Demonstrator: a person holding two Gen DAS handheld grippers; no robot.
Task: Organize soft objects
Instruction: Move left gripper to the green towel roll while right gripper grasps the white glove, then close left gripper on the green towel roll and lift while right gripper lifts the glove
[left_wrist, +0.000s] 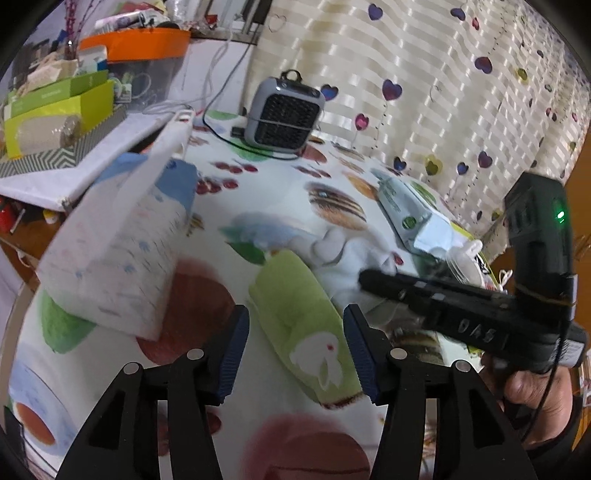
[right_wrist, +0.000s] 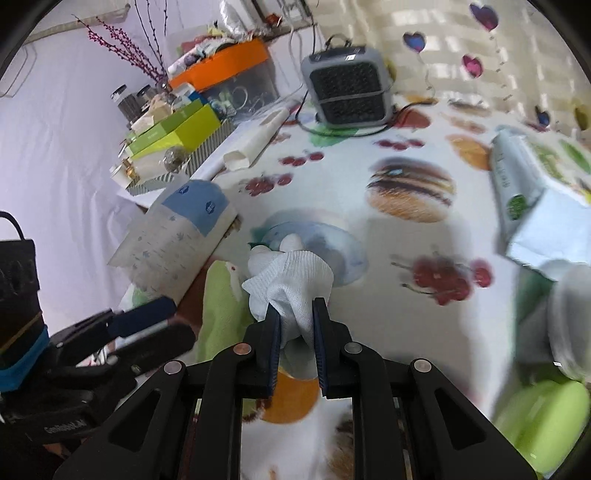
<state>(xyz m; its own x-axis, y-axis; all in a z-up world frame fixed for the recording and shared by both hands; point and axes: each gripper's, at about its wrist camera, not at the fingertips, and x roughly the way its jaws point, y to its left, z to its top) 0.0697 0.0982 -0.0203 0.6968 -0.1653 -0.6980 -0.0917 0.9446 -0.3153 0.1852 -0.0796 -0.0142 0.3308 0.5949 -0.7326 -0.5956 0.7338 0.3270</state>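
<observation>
- Left wrist view: the left gripper (left_wrist: 295, 350) stands with its jaws spread wide, holding nothing; the green towel (left_wrist: 306, 325), printed with a white rabbit, lies on the tablecloth (left_wrist: 207, 295) between the blue pads, not pressed by either.
- Beyond the towel lies the white glove (left_wrist: 343, 251), and the right gripper (left_wrist: 373, 280) reaches in from the right edge, its dark fingers over the glove; a hand (left_wrist: 535, 387) holds its handle.
- A tissue pack (left_wrist: 125, 236) with a blue top lies left of the towel; a grey heater (left_wrist: 282, 110) stands at the back near the heart-dotted curtain (left_wrist: 443, 92).
- Right wrist view: the right gripper (right_wrist: 297, 332) is clamped tight on the white glove (right_wrist: 291, 280), which bunches up between the pads above the tablecloth (right_wrist: 369, 277).
- The green towel (right_wrist: 221, 306) lies just left of the glove, the tissue pack (right_wrist: 181, 240) beyond it, the left gripper (right_wrist: 147, 325) at the lower left.
- A green-and-white bag (right_wrist: 535, 192) lies at the right.
</observation>
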